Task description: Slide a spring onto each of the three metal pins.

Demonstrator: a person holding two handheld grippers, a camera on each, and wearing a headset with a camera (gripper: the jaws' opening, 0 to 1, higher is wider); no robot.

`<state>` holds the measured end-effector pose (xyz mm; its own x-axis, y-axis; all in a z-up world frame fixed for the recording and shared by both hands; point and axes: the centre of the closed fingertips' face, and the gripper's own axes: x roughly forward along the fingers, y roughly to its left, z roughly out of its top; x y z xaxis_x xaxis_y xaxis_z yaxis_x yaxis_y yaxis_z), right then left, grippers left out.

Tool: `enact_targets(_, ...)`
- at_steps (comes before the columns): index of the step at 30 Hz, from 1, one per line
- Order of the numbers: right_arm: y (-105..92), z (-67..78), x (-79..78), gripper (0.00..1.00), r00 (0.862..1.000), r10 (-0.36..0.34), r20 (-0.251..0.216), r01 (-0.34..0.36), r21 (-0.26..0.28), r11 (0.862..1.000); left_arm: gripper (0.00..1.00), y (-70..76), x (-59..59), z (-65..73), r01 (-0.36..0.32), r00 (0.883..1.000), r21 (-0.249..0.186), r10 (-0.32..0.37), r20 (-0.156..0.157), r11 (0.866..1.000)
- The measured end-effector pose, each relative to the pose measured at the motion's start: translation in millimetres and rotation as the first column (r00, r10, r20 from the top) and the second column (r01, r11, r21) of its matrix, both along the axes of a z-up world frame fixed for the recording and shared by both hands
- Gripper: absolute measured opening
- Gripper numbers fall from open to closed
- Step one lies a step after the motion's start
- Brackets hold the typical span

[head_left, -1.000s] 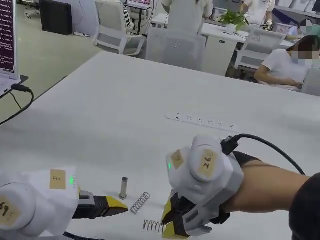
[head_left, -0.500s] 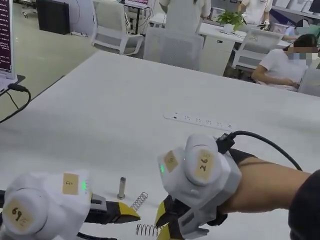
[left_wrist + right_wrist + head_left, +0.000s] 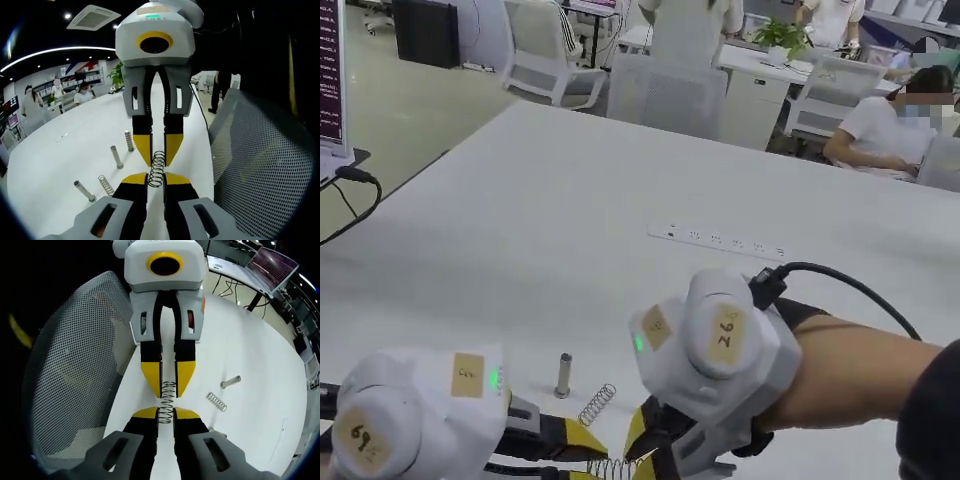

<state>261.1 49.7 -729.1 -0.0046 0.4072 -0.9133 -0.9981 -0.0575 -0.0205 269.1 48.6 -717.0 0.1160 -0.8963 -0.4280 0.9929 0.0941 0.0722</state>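
Closing in since a moment ago: in the head view the left gripper [image 3: 582,450] has slid up tip to tip with the right gripper [image 3: 640,448], a spring [image 3: 610,467] bridging them. Just beyond the left tips, a loose spring [image 3: 597,403] and an upright pin [image 3: 563,375] sit on the desk [image 3: 620,180]. Left gripper view: its jaws clench the spring's near end, and the right gripper pinches the far end. Right gripper view: same coil, clamped at both ends.
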Motion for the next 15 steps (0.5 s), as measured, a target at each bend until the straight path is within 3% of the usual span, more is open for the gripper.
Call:
enact_targets(10,1.9,1.2,-0.2,0.09,1.0,-0.001,0.001,0.001,0.023,1.0,0.03,1.1,-2.4,0.4,0.013,1.0,-0.003,-0.013,-0.017,1.0)
enact_targets(15,-3.9,-1.5,1.9,0.14,0.999,-0.041,-0.008,0.041,0.045,0.998,0.03,2.4,-1.2,2.6,0.004,1.0,-0.014,-0.004,-0.022,1.0)
